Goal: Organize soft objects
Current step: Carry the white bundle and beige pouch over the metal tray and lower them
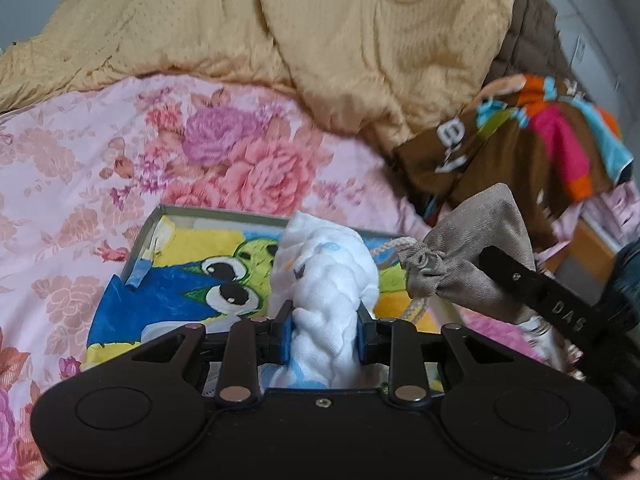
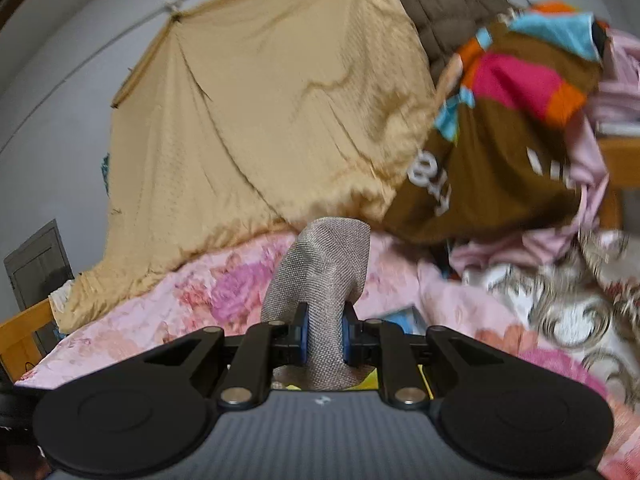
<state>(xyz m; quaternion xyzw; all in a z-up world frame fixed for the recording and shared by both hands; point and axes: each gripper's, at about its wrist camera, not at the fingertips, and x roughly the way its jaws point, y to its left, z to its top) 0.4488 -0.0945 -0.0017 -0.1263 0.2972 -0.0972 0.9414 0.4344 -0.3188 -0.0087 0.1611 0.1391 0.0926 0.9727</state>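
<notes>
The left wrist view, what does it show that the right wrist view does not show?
Only the left wrist view: the left hand-held gripper shut on a white cloth, above a shallow box lined with a cartoon print.
Only the right wrist view: a grey wall.
Both: the grey drawstring pouch, the tan quilt, the floral bedsheet.

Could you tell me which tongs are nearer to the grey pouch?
Right. The right tongs are clamped on the grey pouch. The left tongs grip a white cloth just beside it, over the tray.
</notes>
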